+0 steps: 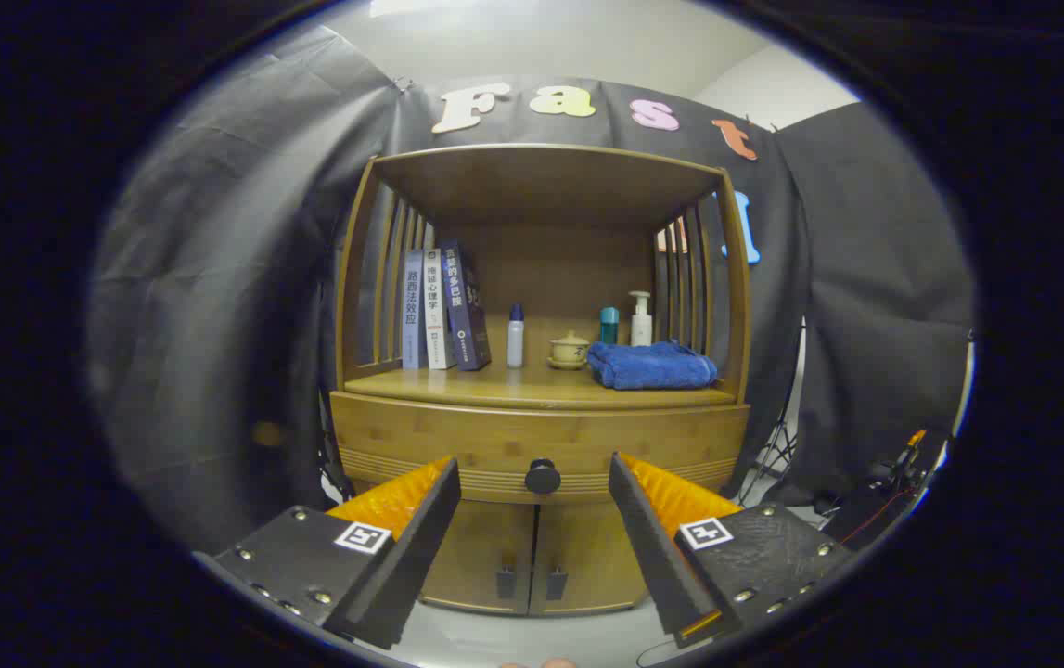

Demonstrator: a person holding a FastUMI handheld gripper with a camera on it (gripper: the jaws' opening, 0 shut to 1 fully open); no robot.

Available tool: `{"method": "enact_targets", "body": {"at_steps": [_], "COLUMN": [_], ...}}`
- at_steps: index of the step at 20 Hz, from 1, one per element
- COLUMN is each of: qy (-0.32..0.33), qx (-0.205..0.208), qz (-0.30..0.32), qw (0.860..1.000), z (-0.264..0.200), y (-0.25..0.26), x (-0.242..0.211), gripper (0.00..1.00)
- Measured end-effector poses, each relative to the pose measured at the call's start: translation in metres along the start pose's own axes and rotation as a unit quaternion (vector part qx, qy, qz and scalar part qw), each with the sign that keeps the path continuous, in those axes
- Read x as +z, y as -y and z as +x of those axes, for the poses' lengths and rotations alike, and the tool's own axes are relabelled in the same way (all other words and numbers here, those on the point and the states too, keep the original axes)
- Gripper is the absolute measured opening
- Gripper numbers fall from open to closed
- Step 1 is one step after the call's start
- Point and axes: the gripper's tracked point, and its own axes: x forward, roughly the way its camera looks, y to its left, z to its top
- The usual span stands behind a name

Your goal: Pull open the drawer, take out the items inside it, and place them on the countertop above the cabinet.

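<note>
Drawer (pixel 494 445) front sits closed in the bamboo cabinet (pixel 541 278), so whatever lies inside it is hidden. Its round dark knob (pixel 543 476) shows beyond the gripper (pixel 536 487), framed in the gap between the two fingers, which stand wide apart and hold nothing. Above the drawer the surface (pixel 513 385) carries three upright books (pixel 443 311) at one end, the outermost leaning slightly, then a small white bottle with a dark cap (pixel 516 336), a lidded cup on a saucer (pixel 570 350), and a folded blue towel (pixel 650 365). Behind the towel stand a teal bottle (pixel 608 325) and a white pump bottle (pixel 641 318), their bases cut off by the cloth. Below the drawer, two cupboard doors (pixel 532 557) are partly covered by the fingers; their small dark handles are hard to make out.
</note>
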Motion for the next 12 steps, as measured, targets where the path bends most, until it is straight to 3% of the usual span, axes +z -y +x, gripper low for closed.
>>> {"method": "enact_targets", "body": {"at_steps": [12], "qy": [0.009], "qx": [0.006], "qz": [0.003], "qw": [1.000], "z": [-0.009], "y": [0.000], "x": [0.015], "gripper": [0.97]}}
